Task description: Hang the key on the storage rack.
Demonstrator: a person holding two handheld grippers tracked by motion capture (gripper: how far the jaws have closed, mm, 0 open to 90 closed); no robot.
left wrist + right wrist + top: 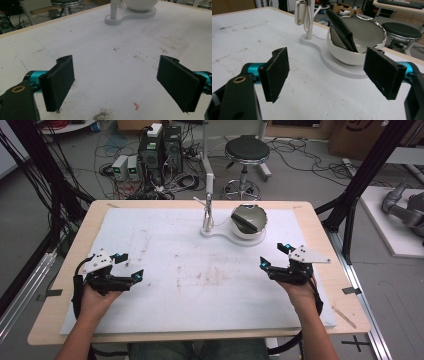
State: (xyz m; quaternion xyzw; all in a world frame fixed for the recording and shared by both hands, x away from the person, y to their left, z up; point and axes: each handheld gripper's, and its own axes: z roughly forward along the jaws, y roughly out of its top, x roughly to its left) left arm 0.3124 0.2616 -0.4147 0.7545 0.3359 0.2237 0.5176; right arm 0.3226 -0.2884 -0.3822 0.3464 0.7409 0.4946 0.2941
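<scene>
White foam-like mat (165, 285), flat and stained, covers the wooden table (75, 250) | glossy round white bowl (352, 53) on its base far-centre, dark flat tool (340, 27) leaning inside, untouched | left gripper (131, 266), right gripper (275, 256): jaws apart, empty, well short of bowl; work seems not begun

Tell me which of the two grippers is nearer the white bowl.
The right gripper. It sits just in front of the white bowl at the table's far right, while the left gripper rests across the white mat on the left side.
</scene>
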